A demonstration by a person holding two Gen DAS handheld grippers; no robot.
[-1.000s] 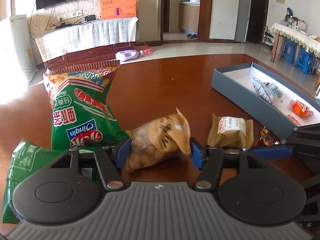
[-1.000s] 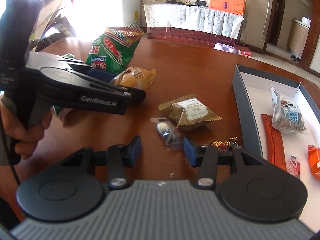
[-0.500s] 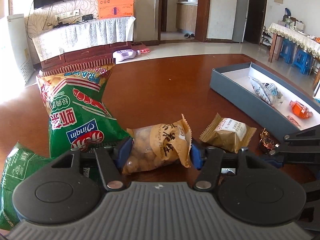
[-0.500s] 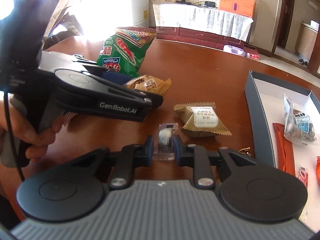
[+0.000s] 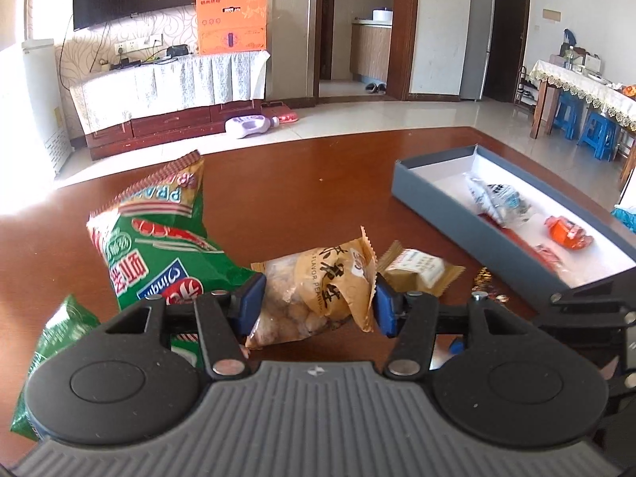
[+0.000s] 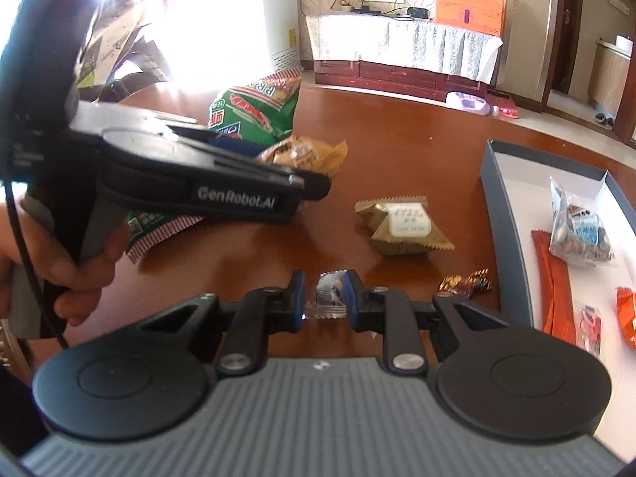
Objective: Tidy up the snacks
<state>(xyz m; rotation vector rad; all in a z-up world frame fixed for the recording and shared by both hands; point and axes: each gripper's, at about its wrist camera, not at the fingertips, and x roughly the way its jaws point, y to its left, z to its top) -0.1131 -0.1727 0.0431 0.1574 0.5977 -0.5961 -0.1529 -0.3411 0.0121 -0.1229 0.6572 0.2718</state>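
Here my left gripper (image 5: 316, 304) clamps a tan and clear plastic packet of peanuts (image 5: 318, 294) between its blue pads, one pad pressed against each side of the packet. Whether the packet touches the glossy reddish-brown wooden table (image 5: 302, 190) or hangs just above it cannot be told. Just to its left stands a large green crinkled snack bag with red trim (image 5: 155, 238), leaning upright, and a second green bag (image 5: 51, 342) lies lower left, partly hidden behind the gripper body. To the packet's right a flat olive-gold pastry wrapper with a white label (image 5: 417, 270) lies on the table.

My right gripper (image 6: 324, 298) is closed on a small clear-wrapped candy (image 6: 329, 296), its blue pads pinching the wrapper from both sides near the table surface. Beside it to the right lies a small gold and red foil-wrapped sweet (image 6: 465, 282). The pastry wrapper (image 6: 403, 224) sits farther out.

At the right stands an open shallow grey cardboard box with a white interior (image 6: 499, 214). It holds a clear packet of nuts (image 6: 580, 234), a long orange-red stick sachet (image 6: 554, 282), a small red and clear sachet (image 6: 588, 324) and an orange packet (image 6: 626, 314) at the frame edge.

My left hand (image 6: 67, 270) grips the left device's handle.
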